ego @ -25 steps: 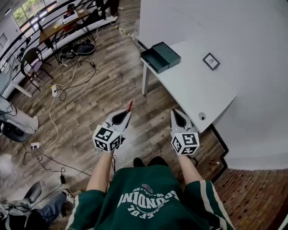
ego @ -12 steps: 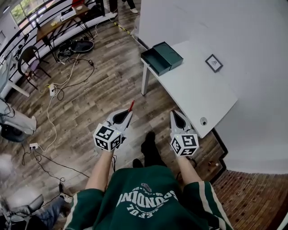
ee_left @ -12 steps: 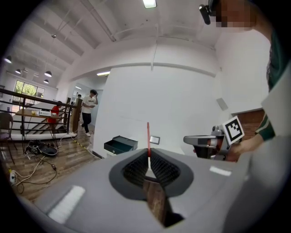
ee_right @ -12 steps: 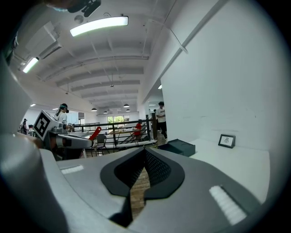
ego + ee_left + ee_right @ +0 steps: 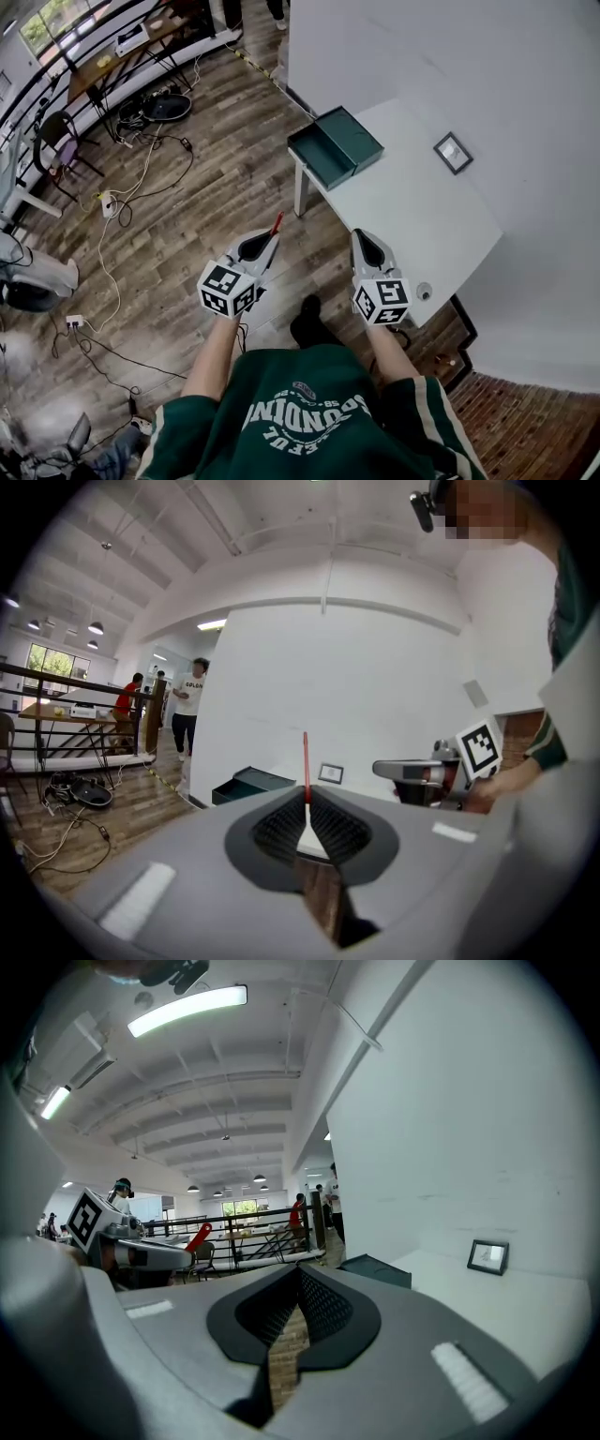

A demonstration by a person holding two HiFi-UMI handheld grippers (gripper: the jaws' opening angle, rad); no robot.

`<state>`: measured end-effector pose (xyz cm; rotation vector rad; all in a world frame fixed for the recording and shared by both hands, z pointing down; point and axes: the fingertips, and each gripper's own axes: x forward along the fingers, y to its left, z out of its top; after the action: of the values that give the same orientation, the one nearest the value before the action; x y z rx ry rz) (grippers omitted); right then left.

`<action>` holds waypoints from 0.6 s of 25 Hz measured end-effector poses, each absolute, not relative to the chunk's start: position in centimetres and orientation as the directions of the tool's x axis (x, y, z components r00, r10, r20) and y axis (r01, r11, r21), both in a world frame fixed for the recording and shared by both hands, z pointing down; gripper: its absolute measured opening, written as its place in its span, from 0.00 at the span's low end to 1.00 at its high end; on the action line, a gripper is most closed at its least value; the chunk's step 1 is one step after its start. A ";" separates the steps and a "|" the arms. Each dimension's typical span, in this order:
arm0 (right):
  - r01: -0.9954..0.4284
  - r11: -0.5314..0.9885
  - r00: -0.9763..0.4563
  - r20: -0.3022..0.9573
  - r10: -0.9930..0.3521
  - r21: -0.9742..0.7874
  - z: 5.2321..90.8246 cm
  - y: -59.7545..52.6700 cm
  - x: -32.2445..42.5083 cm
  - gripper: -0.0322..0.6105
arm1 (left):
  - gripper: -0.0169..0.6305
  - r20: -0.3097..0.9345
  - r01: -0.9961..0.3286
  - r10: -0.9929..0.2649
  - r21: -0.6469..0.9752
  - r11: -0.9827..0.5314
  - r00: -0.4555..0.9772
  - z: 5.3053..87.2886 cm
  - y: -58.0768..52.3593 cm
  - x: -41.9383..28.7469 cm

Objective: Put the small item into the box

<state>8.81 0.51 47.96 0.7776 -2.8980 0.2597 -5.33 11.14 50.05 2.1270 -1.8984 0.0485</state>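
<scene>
My left gripper (image 5: 271, 238) is shut on a thin red stick-like item (image 5: 277, 222), which pokes out past the jaw tips over the wooden floor. In the left gripper view the red item (image 5: 305, 759) stands up from the closed left gripper (image 5: 307, 801). An open dark green box (image 5: 335, 147) sits on the far corner of the white table (image 5: 412, 211), well ahead of both grippers. My right gripper (image 5: 360, 235) is shut and empty beside the table's near edge. From the right gripper (image 5: 298, 1270) the box (image 5: 375, 1269) shows ahead.
A small framed picture (image 5: 453, 152) lies on the table by the white wall. A small round object (image 5: 424, 292) sits near the table's front edge. Cables (image 5: 122, 202), chairs and desks cover the floor at the left. People stand in the background.
The view has shifted a little as the person steps forward; a foot now shows below the grippers. Both grippers keep the same pose, the red item still held.
</scene>
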 end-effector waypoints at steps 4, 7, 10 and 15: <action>-0.506 0.851 -0.860 0.163 -0.484 -0.140 47.9 -5.0 7.3 0.05 | 0.12 0.226 -0.979 -0.966 0.185 -0.083 0.125 50.1 6.2 -7.0; -0.503 0.852 -0.862 0.159 -0.482 -0.145 47.0 -8.2 6.3 0.05 | 0.12 0.229 -0.980 -0.966 0.179 -0.082 0.122 49.2 3.0 -8.0; -0.503 0.851 -0.862 0.161 -0.481 -0.150 46.9 -11.0 5.1 0.05 | 0.12 0.235 -0.980 -0.963 0.179 -0.086 0.128 49.1 0.0 -9.2; -0.520 0.838 -0.852 0.169 -0.496 -0.165 48.4 -14.4 4.1 0.05 | 0.12 0.257 -0.977 -0.954 0.183 -0.112 0.157 50.7 -3.8 -10.1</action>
<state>4.11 -14.37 48.36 0.8037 -2.8964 0.3111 -10.14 -3.80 50.67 2.1329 -1.8564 0.1069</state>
